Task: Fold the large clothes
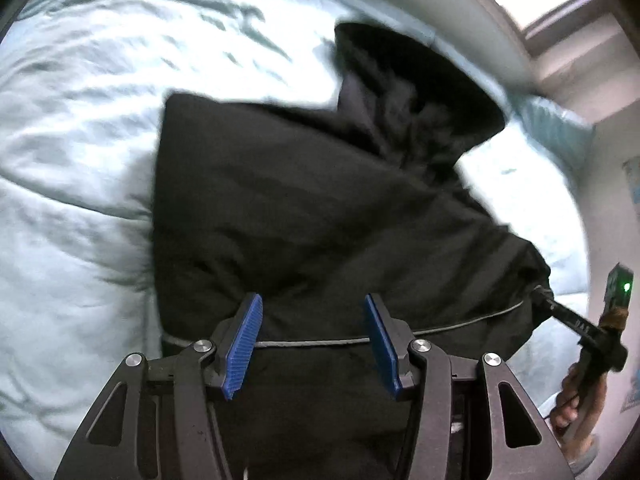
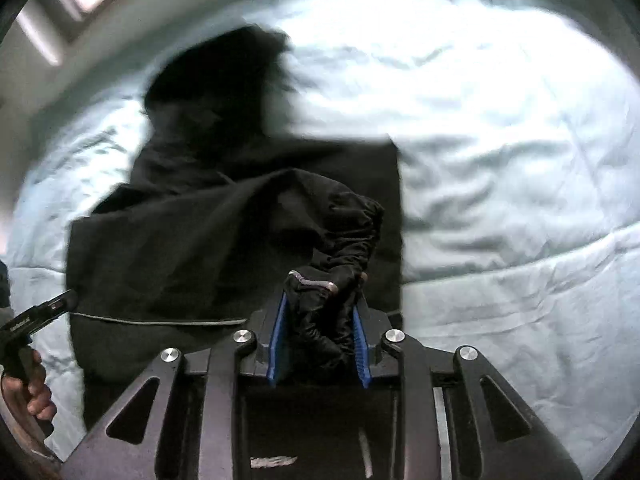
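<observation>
While one black jacket (image 2: pixel 192 240) lies flat, two grippers hover.

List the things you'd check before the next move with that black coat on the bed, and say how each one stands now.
1. Right hand-held gripper has cloth: ok, its blue pads are closed on a bunched cuff of the black coat.
2. Left hand-held gripper has cloth: not ok, its jaws stand apart over the coat, clamping nothing.
3. Coat lies on the pale bedcover: ok.
4. Coat's body spread flat: not ok, the far end is rumpled.
5. Hood end tidy: cannot tell, blurred.
</observation>
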Tool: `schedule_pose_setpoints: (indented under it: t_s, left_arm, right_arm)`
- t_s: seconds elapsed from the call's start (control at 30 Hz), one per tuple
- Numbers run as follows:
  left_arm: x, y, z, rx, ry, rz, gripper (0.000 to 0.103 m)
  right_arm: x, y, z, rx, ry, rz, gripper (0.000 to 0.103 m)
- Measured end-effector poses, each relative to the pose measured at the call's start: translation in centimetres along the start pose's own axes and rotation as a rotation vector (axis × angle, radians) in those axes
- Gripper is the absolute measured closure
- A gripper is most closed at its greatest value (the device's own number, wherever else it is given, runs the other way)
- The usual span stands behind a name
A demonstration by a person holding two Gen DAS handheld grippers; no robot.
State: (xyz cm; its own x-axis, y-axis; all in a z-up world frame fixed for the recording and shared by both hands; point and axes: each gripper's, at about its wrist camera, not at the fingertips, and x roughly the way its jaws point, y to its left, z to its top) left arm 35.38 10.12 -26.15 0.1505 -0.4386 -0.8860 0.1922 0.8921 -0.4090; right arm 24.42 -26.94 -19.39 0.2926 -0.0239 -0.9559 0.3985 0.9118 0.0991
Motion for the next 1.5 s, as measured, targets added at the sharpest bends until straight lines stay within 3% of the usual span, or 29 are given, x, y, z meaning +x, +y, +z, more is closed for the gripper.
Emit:
schedule_pose_setpoints:
  t_s: [0.13, 0.3, 0.4, 0.43, 0.47, 0.53, 0.6, 0.73, 0.83, 1.0, 1.1, 1.2, 1.27, 1.33, 1.4, 1.5]
  left_arm:
    - [3.1, 0.2, 0.3, 0.016, 0.018, 0.041, 0.049]
    - [2.0, -0.4, 0.7, 0.036, 0.031, 0.054, 0.049]
    - [-0.5, -1.4, 0.9, 0.053, 0.002, 0.049, 0.049]
    - [-1.2, -1.8, 1.0, 0.069, -0.016, 0.050, 0.049]
    - [-2.0, -2.3, 1.0, 0.087, -0.035, 0.046, 0.049]
    - [-3.0, -3.1, 1.2, 0.112, -0.058, 0.023, 0.048]
    - [-2.6, -3.6, 1.1, 0.117, -0.054, 0.007, 0.048]
    - [1.3, -2.8, -0.1, 0.100, 0.035, 0.057, 0.048]
    - [4.1, -0.9, -1.1, 0.070, 0.039, 0.036, 0.048]
    - [3.4, -2.0, -0.5, 0.093, 0.058, 0.058, 0.048]
    - [0.4, -4.0, 0.0, 0.176, -0.022, 0.002, 0.048]
    - [0.4, -3.5, 1.0, 0.138, -0.055, 0.020, 0.045]
    - [2.4, -1.8, 1.5, 0.075, -0.012, 0.054, 0.044]
    - [3.8, -0.6, 1.8, 0.018, 0.006, 0.024, 0.044]
    - [3.5, -1.0, 1.9, 0.037, 0.010, 0.020, 0.044]
    - [1.1, -2.4, 2.1, 0.115, -0.007, -0.014, 0.044]
  right_arm:
    - [7.2, -1.7, -1.0, 0.035, 0.114, -0.038, 0.070]
    - [6.4, -0.3, -0.7, -0.053, 0.118, -0.105, 0.068]
    - [2.8, 0.6, -0.5, -0.086, 0.082, -0.154, 0.051]
    - [1.1, 1.1, -0.3, -0.099, 0.041, -0.157, 0.040]
    - [-0.2, 1.7, -0.3, -0.105, 0.007, -0.145, 0.029]
    - [-1.9, 3.2, -0.1, -0.119, -0.048, -0.092, 0.023]
    - [-0.9, 5.1, 0.1, -0.158, -0.028, -0.047, 0.024]
    - [5.5, 7.3, -1.1, -0.235, 0.093, -0.130, 0.045]
    - [9.3, 5.7, -2.1, -0.172, 0.171, -0.113, 0.045]
    - [8.4, 6.1, -0.9, -0.173, 0.196, -0.114, 0.047]
    - [5.1, 7.0, 0.6, -0.184, 0.106, -0.070, 0.046]
    - [4.1, 7.3, 2.1, -0.192, 0.033, -0.093, 0.045]
    - [5.4, 7.2, 2.8, -0.186, 0.057, -0.138, 0.045]
    - [8.3, 6.2, 2.8, -0.153, 0.131, -0.169, 0.046]
    - [9.6, 5.4, 2.6, -0.159, 0.175, -0.160, 0.046]
    - [7.2, 6.2, 3.7, -0.185, 0.144, -0.138, 0.047]
